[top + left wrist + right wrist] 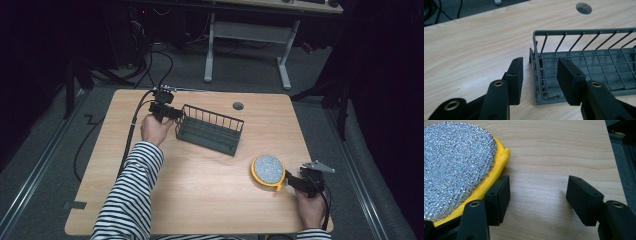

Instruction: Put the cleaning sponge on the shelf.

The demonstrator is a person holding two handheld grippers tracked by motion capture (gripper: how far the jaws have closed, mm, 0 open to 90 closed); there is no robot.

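Striped sleeve lowest, left claw (539, 80) open astride wire basket (210, 131) end wall, right claw (537, 200) open beside round scrubber (268, 171) on table (200, 190); probably pre-grasp, next closing.

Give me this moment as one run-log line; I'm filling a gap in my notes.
left gripper: open, jaws straddling end wall of grey wire basket | right gripper: open, empty, beside yellow-rimmed scrub pad | table: wood

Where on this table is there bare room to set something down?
Bare: the wide middle and front of the table, between the striped sleeve and the scrubber; also the back right corner past the rack. Crowded: around each gripper.
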